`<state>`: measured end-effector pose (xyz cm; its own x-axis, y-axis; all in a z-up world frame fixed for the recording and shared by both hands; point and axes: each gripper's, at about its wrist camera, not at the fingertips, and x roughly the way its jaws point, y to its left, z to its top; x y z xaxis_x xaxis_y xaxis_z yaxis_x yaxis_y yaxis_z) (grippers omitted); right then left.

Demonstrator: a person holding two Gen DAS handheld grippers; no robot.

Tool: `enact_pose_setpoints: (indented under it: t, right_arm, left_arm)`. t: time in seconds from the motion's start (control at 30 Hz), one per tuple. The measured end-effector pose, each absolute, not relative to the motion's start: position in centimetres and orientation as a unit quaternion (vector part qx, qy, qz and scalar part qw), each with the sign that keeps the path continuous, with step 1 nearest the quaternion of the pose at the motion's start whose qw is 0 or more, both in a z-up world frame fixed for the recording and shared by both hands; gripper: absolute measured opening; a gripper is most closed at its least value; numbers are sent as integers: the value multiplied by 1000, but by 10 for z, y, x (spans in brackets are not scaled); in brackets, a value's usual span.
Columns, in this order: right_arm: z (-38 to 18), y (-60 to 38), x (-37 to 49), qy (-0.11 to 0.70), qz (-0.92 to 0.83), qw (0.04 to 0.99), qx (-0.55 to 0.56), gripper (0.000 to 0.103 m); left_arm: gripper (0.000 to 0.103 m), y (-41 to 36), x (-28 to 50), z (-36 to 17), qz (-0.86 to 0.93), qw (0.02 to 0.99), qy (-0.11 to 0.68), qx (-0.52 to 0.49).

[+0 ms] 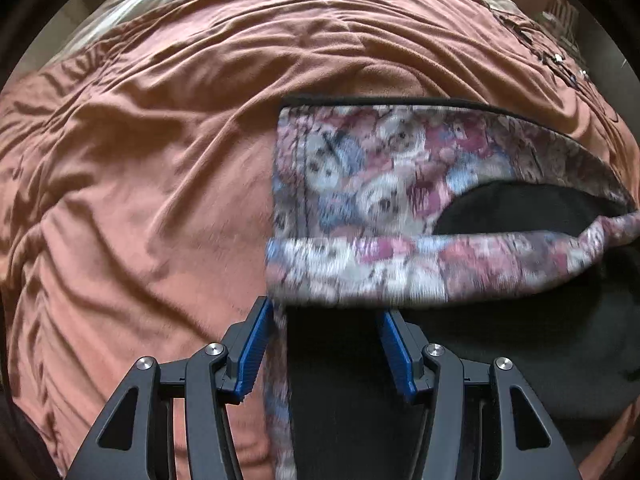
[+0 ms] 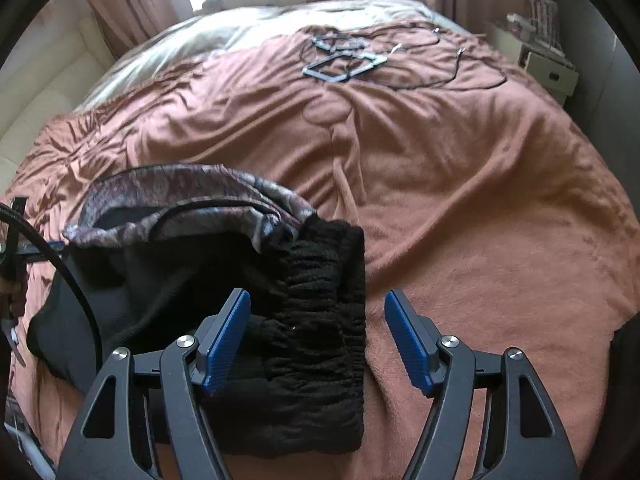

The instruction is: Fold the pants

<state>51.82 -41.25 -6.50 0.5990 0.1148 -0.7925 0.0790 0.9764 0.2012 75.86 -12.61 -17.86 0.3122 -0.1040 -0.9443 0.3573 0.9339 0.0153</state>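
Note:
The pants [image 1: 360, 184] lie folded on the bed, black outside with a pink, blue and white patterned lining turned up. My left gripper [image 1: 325, 308] is open and points down over the black cloth just below a blurred patterned fold. A patterned strip [image 1: 278, 380] runs down beside its left finger; neither pad presses on cloth. In the right wrist view the pants' black gathered waistband [image 2: 320, 288] lies between the fingers of my right gripper [image 2: 318, 294], which stands open with its pads clear of the cloth. The patterned lining [image 2: 180, 192] shows behind it.
A rumpled rust-coloured blanket [image 2: 460, 184] covers the bed. Black rectangular frames and thin cables [image 2: 344, 64] lie at its far end. A cream duvet [image 2: 168, 52] and curtains are beyond, a white cabinet [image 2: 548, 68] at the right. A black cable [image 2: 76, 284] crosses the left edge.

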Motion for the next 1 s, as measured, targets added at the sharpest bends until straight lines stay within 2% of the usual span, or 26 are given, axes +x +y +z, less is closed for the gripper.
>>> enact_pose_setpoints:
  t: [0.2, 0.33, 0.6, 0.7, 0.9, 1.0]
  right_arm:
    - [-70, -413, 534, 447, 11, 889, 102, 68]
    - [-73, -413, 536, 442, 15, 891, 102, 64]
    - [-68, -428, 512, 426, 29, 895, 129, 61]
    - [-64, -431, 503, 422, 35, 896, 136, 57]
    - [-63, -435, 495, 418, 50, 895, 148, 57]
    - [-66, -438, 495, 420, 52, 893, 152, 57]
  left_arm:
    - [56, -137, 792, -183, -126, 812, 559, 111]
    - [56, -136, 807, -181, -114, 820, 552, 97]
    - [56, -116, 791, -160, -152, 820, 551, 33]
    - [49, -113, 787, -157, -159, 818, 553, 23]
    - [47, -120, 791, -166, -159, 815, 555, 47]
    - [42, -124, 792, -175, -162, 813, 555, 70]
